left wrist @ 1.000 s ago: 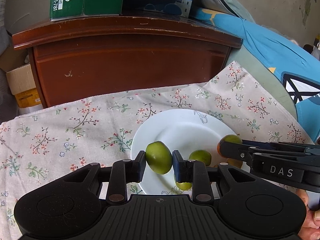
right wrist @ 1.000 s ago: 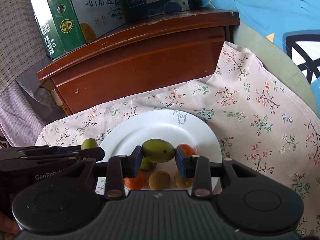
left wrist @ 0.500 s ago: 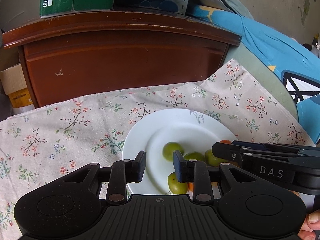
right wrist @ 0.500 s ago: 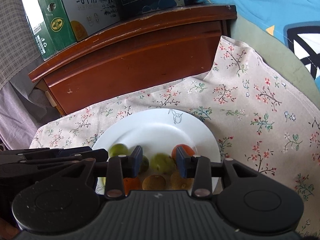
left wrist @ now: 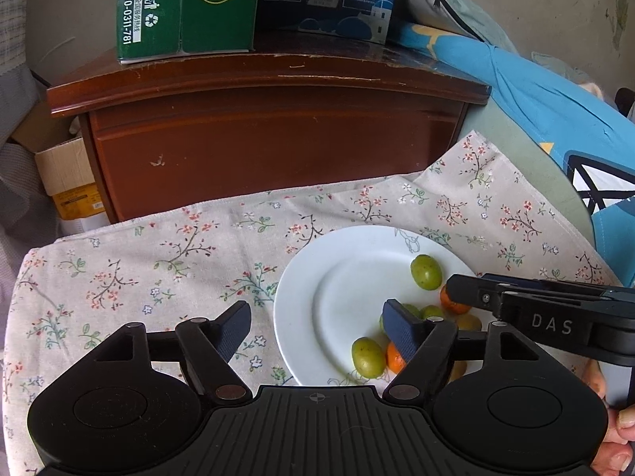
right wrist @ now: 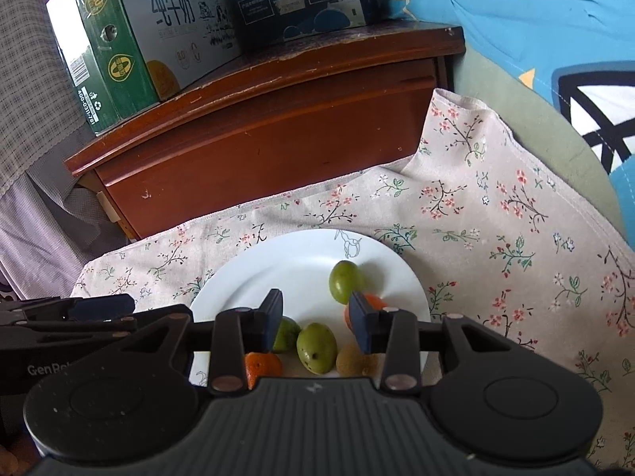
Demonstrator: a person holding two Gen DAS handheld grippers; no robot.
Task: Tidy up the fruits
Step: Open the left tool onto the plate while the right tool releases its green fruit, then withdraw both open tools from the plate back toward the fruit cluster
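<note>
left tool (left wrist: 317,331): jaws opening, nothing gripped | right tool (right wrist: 317,315): parted, nothing gripped | green fruits (right wrist: 346,281) and oranges (right wrist: 262,367): gathered on near right of white plate (left wrist: 317,277) on floral cloth (left wrist: 158,254)

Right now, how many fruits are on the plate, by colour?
Green fruits: 4
Orange fruits: 2
Brown fruits: 2, one mostly hidden
Total: 8

Glossy plate (left wrist: 317,277), seemingly woven floral cloth (left wrist: 158,261)
</note>
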